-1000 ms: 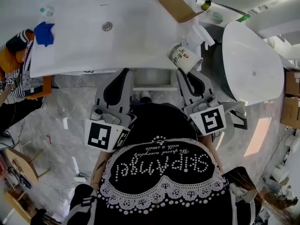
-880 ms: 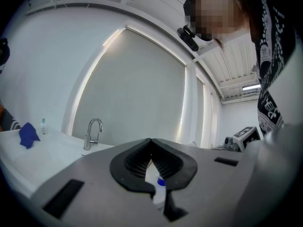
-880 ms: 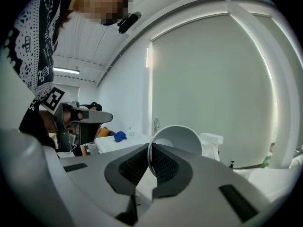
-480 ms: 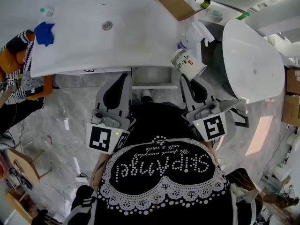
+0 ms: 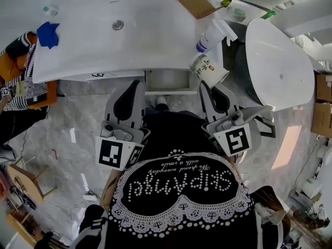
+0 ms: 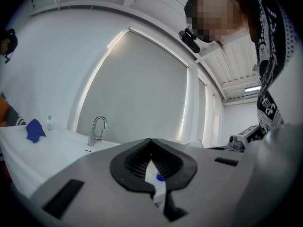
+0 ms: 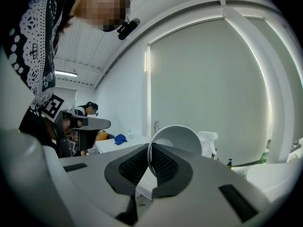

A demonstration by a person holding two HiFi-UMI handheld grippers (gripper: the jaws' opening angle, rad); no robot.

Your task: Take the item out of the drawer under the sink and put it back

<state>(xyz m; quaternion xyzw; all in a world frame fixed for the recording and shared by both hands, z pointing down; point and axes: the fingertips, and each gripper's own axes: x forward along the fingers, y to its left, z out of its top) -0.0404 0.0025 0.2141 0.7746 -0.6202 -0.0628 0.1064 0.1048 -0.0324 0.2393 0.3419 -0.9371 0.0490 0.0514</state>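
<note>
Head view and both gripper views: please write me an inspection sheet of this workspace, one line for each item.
surface: white sink counter with a drain.
job's things: paper cup, held tilted at the counter's front right corner; drawer under the sink appears pulled out, contents cannot be told.
clutter: blue cloth, small bottle, cardboard piece, spray bottle.
grippers: left gripper has its jaws together and holds nothing; right gripper is shut on the cup's rim.
cables: nothing seen.
surroundings: grey marble floor; white tub on the right; another person at the left edge.
</note>
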